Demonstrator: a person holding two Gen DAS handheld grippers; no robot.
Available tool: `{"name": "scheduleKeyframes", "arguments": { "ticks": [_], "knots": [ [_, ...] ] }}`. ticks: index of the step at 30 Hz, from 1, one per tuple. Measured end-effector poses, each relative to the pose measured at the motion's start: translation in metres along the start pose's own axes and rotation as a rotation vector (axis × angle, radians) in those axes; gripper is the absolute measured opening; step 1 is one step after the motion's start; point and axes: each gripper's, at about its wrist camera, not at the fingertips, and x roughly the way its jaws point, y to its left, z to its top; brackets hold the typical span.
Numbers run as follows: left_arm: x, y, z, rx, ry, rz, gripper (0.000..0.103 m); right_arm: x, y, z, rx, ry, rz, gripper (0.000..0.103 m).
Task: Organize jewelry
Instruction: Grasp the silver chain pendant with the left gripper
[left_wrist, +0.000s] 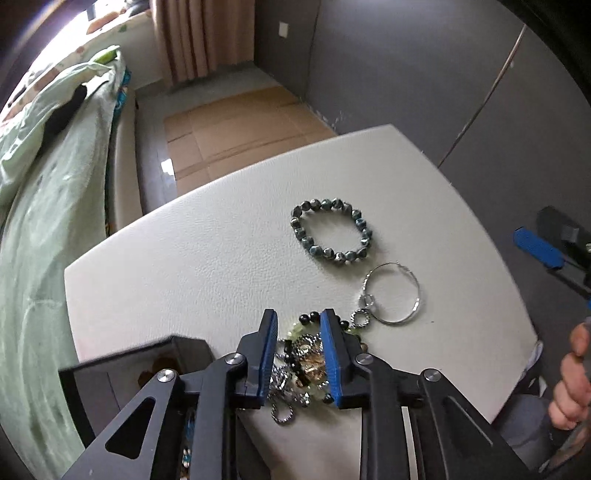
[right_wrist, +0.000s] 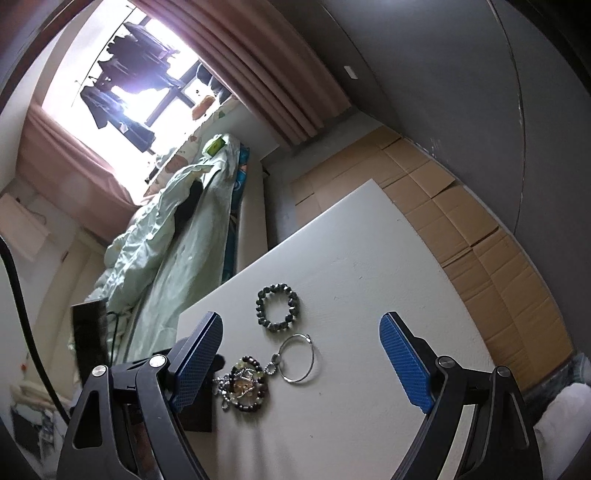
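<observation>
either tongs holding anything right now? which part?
Left tongs straddle the tangled jewelry pile around its middle; whether the pads actually press cannot be told. Right tongs are open and empty.

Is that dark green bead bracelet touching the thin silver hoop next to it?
Apart. In the left wrist view, bare white table shows between the bead bracelet and the silver hoop; the right wrist view shows the same gap.

White tabletop shows a fine leather-like grain, matt. The dark green bead bracelet gleams, polished and stone-like. Thin silver hoop, bright smooth metal. The tangled heap of chains and beads mixes shiny metal links with glossy beads. Blue finger pads look like cross-hatched rubber, on matt black arms. Brown cardboard sheets, dull and papery.
</observation>
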Motion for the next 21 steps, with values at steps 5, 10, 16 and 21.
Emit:
{"name": "scheduleKeyframes", "arguments": {
  "ticks": [5, 10, 16, 21],
  "knots": [
    [0.014, -0.004, 0.004, 0.036, 0.068, 0.033, 0.023, 0.002, -0.003, 0.001, 0.016, 0.009, 0.003, 0.088],
    [0.028, -0.005, 0.008, 0.055, 0.116, 0.051, 0.021, 0.01, -0.014, -0.001, 0.056, 0.05, -0.036, 0.088],
    [0.035, -0.01, 0.007, 0.086, 0.143, 0.073, 0.02, 0.028, -0.021, -0.007, 0.079, 0.142, -0.028, 0.068],
    [0.035, -0.002, 0.008, 0.065, 0.136, 0.062, 0.008, 0.041, -0.015, -0.013, 0.059, 0.188, -0.019, 0.048]
  ]
}}
